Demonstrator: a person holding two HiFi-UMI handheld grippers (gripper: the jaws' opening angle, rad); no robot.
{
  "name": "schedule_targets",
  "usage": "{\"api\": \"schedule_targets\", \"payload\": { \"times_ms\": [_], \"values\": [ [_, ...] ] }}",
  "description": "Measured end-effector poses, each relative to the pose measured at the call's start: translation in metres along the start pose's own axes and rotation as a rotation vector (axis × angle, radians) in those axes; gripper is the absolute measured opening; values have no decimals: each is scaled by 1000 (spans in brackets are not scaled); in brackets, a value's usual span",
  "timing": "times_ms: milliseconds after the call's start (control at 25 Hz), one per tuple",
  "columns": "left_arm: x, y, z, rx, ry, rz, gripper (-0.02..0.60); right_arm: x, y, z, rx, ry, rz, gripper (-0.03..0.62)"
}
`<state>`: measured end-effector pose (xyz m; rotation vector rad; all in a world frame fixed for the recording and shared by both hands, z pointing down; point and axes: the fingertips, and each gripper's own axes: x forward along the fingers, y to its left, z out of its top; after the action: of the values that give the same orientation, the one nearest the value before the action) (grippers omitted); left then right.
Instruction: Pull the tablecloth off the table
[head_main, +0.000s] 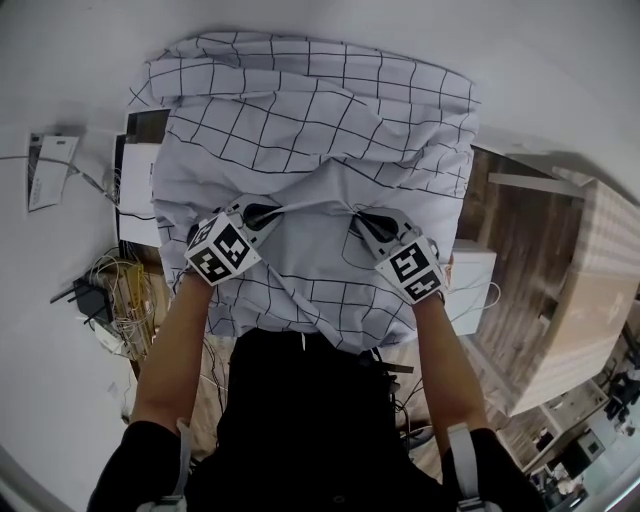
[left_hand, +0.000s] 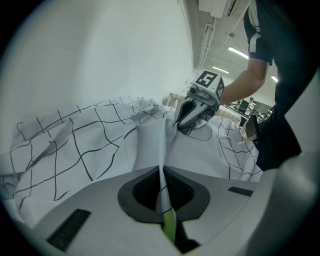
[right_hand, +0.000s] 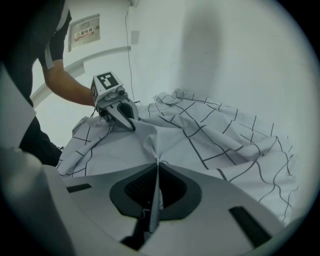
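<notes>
Left tool (head_main: 268, 212) and right tool (head_main: 359, 223) each clamp a fold of tablecloth (head_main: 320, 110), which hides the tabletop.

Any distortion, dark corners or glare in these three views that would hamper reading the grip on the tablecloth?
Head view: strong fisheye bending at the edges, even soft light, tablecloth sharp. Left gripper view: round black vignette, bright ceiling lights upper right, left gripper, jaws shut on a readable cloth fold. Right gripper view: same vignette, dimmer and greyer; right gripper, jaws likewise clear.
</notes>
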<state>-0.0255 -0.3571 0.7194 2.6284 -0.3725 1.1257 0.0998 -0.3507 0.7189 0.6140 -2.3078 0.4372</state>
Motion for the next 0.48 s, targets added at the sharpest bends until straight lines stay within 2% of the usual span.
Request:
{"api": "schedule_targets", "payload": {
  "times_ms": [240, 480],
  "values": [
    [-12, -6, 10, -44, -85, 9, 12, -20, 2, 23, -2, -49, -28, 21],
    [-46, -8, 49, -64, -186, 50, 12, -54, -1, 50, -12, -106, -79, 21]
  ]
}}
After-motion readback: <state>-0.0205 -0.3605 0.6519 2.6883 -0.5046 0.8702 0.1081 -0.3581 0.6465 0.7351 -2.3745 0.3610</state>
